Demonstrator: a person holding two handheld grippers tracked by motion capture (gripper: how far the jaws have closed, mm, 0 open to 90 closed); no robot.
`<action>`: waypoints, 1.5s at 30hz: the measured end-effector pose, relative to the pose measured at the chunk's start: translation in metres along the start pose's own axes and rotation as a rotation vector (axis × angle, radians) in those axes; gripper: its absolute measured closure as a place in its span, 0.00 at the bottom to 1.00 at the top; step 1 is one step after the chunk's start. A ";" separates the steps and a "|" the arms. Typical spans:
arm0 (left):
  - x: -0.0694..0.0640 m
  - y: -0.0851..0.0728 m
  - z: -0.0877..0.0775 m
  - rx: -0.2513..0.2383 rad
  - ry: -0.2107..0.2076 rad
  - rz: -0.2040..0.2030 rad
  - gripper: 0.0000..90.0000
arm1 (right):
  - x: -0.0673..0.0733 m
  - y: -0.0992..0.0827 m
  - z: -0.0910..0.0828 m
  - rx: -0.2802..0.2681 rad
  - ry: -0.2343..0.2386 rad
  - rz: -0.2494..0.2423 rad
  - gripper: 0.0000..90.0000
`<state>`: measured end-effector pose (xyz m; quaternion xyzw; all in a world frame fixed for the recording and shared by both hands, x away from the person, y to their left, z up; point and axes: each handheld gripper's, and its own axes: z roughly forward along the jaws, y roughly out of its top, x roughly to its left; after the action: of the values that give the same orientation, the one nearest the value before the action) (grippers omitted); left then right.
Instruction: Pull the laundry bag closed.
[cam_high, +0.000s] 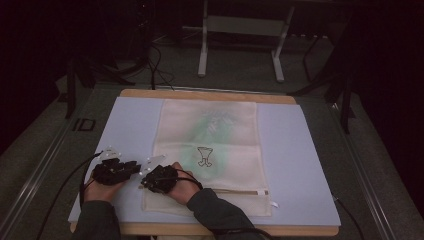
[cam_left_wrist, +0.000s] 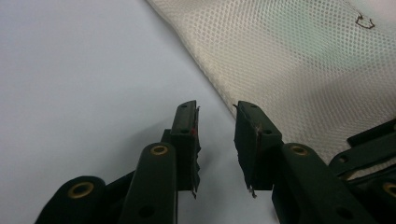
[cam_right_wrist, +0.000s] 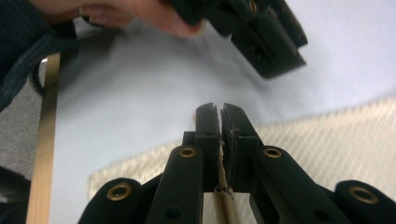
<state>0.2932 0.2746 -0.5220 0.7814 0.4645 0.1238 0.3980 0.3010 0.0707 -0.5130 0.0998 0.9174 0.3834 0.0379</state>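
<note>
A cream mesh bag (cam_high: 210, 150) is lying flat across the middle of the pale blue worktop (cam_high: 295, 160), its long side running from the upper centre of the high view down to the lower centre, with a small dark drawing (cam_high: 204, 156) and a faint green tint showing on it. A zip strip (cam_high: 235, 191) is running across the bag's near end, in the lower centre of that frame. The right tool (cam_high: 150, 176) is sitting at the bag's lower left corner, and in the right gripper view its jaws are pressing together on the bag's tan zip edge (cam_right_wrist: 223, 184), which is coming up between them from the bottom of the frame, with the mesh spreading out to the lower right. The left tool (cam_high: 131, 166) is resting just left of it, over bare worktop, beside the bag's left edge. In the left gripper view its jaws are standing apart with nothing between them, the mesh (cam_left_wrist: 289, 60) lying just beyond in the upper right of the frame and the blue surface filling the left. Dark sleeves are entering from the bottom of the high view.
</note>
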 end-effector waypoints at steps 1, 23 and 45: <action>0.000 0.000 0.000 0.003 0.000 0.003 0.77 | -0.001 -0.003 -0.001 0.003 0.008 0.006 0.95; 0.001 0.000 -0.001 -0.009 0.005 -0.008 0.77 | 0.009 0.011 0.034 0.089 -0.023 -0.040 0.83; 0.000 0.000 -0.001 -0.004 0.007 -0.005 0.76 | 0.005 -0.014 -0.003 0.013 0.010 0.011 0.89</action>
<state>0.2928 0.2751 -0.5215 0.7789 0.4676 0.1266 0.3983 0.2935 0.0603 -0.5211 0.1033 0.9195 0.3781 0.0307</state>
